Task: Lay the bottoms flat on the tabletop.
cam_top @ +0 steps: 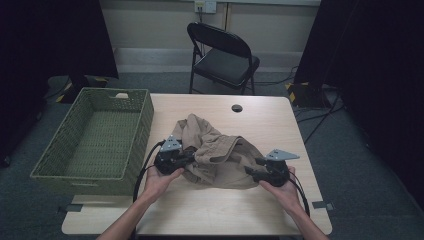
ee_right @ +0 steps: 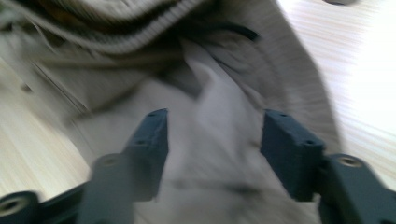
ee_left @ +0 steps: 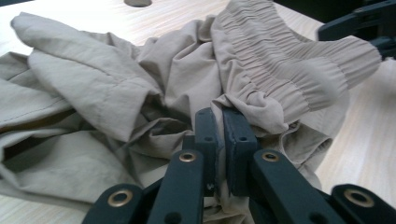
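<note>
A crumpled beige garment (cam_top: 216, 152) with an elastic waistband (ee_left: 275, 65) lies in a heap on the wooden table (cam_top: 260, 120). My left gripper (cam_top: 186, 159) is at the heap's left edge, and in the left gripper view (ee_left: 222, 126) its jaws are shut on a fold of the cloth. At the heap's right edge, my right gripper (cam_top: 251, 172) has its jaws apart; in the blurred right gripper view (ee_right: 212, 135) cloth lies between the fingers (ee_right: 152, 140) without being pinched.
A green woven basket (cam_top: 75, 165) stands empty at the table's left side. A black folding chair (cam_top: 222, 57) is behind the table. A round cable hole (cam_top: 237, 108) sits near the far edge. Bare tabletop lies in front of the heap.
</note>
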